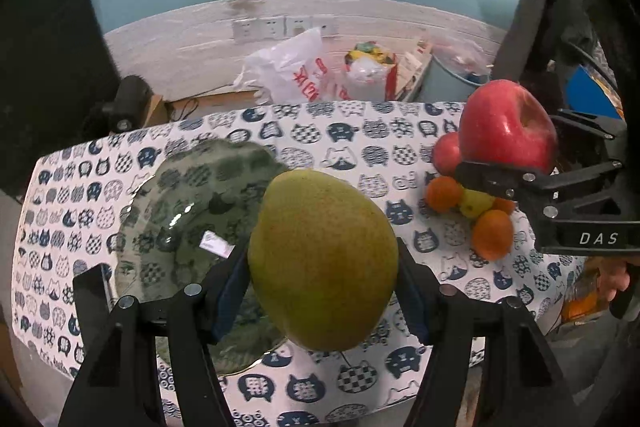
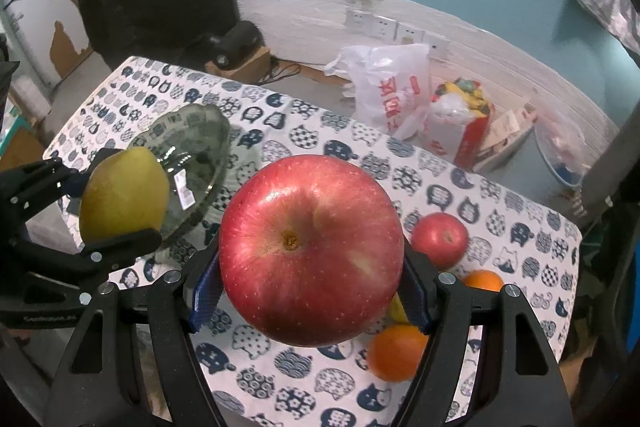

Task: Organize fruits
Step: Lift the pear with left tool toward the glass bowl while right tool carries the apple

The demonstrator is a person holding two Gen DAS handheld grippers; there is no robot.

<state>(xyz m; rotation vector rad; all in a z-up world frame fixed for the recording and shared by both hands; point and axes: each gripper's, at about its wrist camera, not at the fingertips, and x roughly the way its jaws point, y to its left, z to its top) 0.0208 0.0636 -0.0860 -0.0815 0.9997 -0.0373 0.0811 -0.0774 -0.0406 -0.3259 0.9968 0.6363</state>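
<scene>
Left hand-held gripper [image 1: 323,277] clamped on green-yellow mango [image 1: 322,259], held above worktop [image 1: 360,147] at near right edge of glass plate [image 1: 180,207]. Right hand-held gripper [image 2: 312,283] clamped on big red apple [image 2: 311,251], over the cat-print cloth. Small apple [image 2: 439,239], oranges [image 2: 396,353] on cloth, right side.

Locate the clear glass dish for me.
The clear glass dish sits empty on the cat-print tablecloth's left side, just beyond the left gripper's yellow-green pear.
</scene>
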